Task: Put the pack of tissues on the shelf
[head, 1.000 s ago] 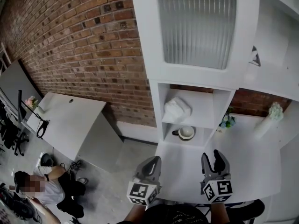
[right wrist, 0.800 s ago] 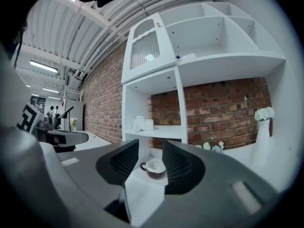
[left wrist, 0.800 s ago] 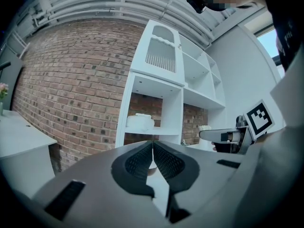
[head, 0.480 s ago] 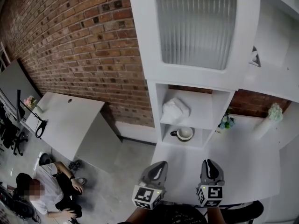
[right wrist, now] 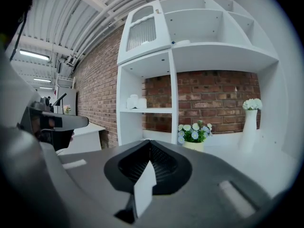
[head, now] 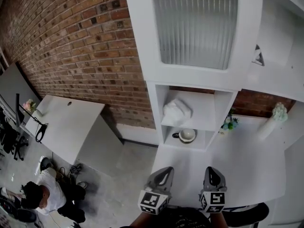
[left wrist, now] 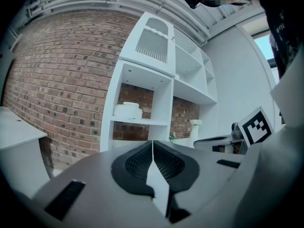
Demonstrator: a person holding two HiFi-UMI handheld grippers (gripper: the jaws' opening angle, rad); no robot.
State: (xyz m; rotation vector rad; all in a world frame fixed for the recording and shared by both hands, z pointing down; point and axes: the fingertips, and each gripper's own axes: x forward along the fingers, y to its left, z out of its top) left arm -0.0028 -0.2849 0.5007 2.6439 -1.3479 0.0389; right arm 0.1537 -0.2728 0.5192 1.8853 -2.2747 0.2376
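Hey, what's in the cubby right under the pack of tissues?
One white cup sits there, directly below the pack of tissues. Nothing else shows in that cubby, but anything behind the cup is hidden.

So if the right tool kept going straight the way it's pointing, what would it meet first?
Probably the white counter. The right tool, shut, points low across it toward the shelf unit's lower compartment, left of the flower pot. Depth is unclear, so it might reach the compartment first.
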